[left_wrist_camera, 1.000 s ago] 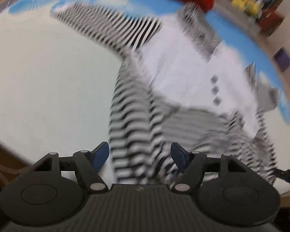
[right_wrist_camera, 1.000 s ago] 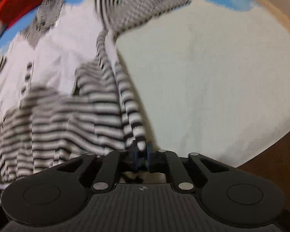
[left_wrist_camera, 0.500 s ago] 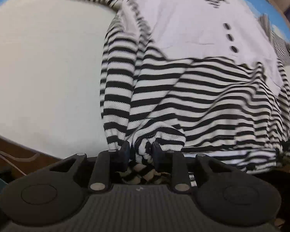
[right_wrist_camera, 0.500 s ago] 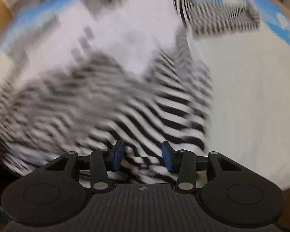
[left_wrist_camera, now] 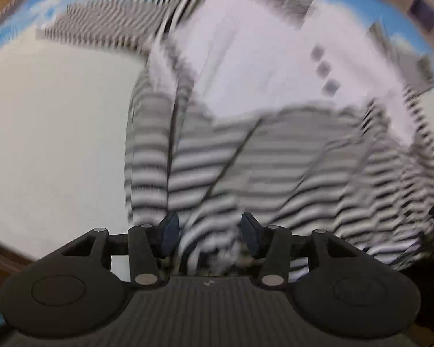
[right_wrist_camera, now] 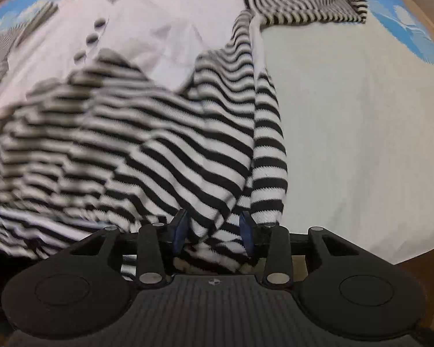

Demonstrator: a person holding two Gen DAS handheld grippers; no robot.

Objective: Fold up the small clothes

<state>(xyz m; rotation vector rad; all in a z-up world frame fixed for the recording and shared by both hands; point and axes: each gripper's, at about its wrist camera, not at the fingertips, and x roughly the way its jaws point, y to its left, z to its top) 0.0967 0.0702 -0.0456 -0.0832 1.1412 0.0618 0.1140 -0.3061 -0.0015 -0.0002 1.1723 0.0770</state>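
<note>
On the right hand-held gripper's (right_wrist_camera: 214,230) outer side, the white cloth-covered table (right_wrist_camera: 361,133) lies bare up to its blue cloud-printed border (right_wrist_camera: 413,33), offering open passage. Bunched fabric of the black-and-white striped knit garment (right_wrist_camera: 147,144) fills the gap between its blue pads. Left of the left hand-held gripper (left_wrist_camera: 207,231) the white cloth is likewise bare; ahead the blurred striped garment (left_wrist_camera: 246,156) covers the surface, one sleeve (left_wrist_camera: 115,23) stretched across the far edge.

Right gripper (right_wrist_camera: 213,231) jaws parted, striped hem bunched between them. Striped garment (right_wrist_camera: 147,133) spread on white worktop (right_wrist_camera: 361,133); sleeve (right_wrist_camera: 306,10) extended at far right.
</note>
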